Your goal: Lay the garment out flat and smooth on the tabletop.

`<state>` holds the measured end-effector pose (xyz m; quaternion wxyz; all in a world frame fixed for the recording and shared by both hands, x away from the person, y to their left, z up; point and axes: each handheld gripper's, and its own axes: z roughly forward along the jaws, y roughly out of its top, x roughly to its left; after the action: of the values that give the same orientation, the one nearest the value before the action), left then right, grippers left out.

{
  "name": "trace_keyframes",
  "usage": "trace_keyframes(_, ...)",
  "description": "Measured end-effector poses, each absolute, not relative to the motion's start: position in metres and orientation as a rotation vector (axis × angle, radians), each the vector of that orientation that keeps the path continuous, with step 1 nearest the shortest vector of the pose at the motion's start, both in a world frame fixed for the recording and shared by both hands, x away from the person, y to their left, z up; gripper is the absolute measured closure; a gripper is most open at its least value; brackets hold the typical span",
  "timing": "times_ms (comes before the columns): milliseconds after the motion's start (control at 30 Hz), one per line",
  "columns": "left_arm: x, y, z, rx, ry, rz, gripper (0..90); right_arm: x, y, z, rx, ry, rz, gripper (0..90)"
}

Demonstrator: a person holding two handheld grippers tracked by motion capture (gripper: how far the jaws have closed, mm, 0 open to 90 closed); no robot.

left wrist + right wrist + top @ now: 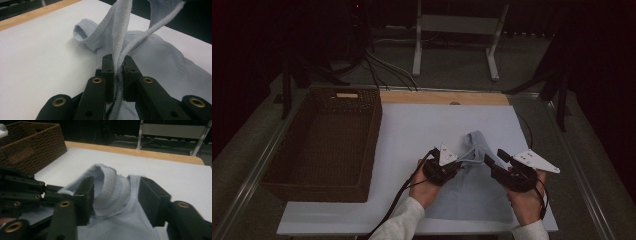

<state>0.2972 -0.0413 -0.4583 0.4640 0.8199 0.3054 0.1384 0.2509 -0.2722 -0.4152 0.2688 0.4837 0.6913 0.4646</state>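
Holding one pale-blue garment (472,185) near the worktop's (412,130) front edge: my left tool (118,68) is clamped on its ribbed trim (122,45); my right tool (115,192) stands apart around a ribbed fold, not gripping. Judged soft, light, floppy; ribbed edges grip best. One wicker basket (324,140) at left.

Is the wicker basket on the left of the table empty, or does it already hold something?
Empty, as far as the high view shows: the basket has a bare woven floor. The shirt lies outside it on the white table.

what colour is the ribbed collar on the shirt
Pale blue-grey, like the rest of the shirt; the collar shows best in the left gripper view.
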Motion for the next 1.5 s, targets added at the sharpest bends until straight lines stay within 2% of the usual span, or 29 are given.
trace_keyframes(267,0.303,-0.033,-0.457,1.997,0.789,0.355,83.3,0.250,-0.276,-0.418,1.304,1.868,1.233,35.2)
trace_keyframes(367,0.304,-0.031,-0.457,1.992,0.797,0.357,83.3,0.249,-0.276,-0.419,1.297,1.874,1.229,34.5)
trace_keyframes(1500,0.342,0.012,-0.467,1.991,0.972,0.398,82.7,0.248,-0.278,-0.426,1.285,1.921,1.203,34.3)
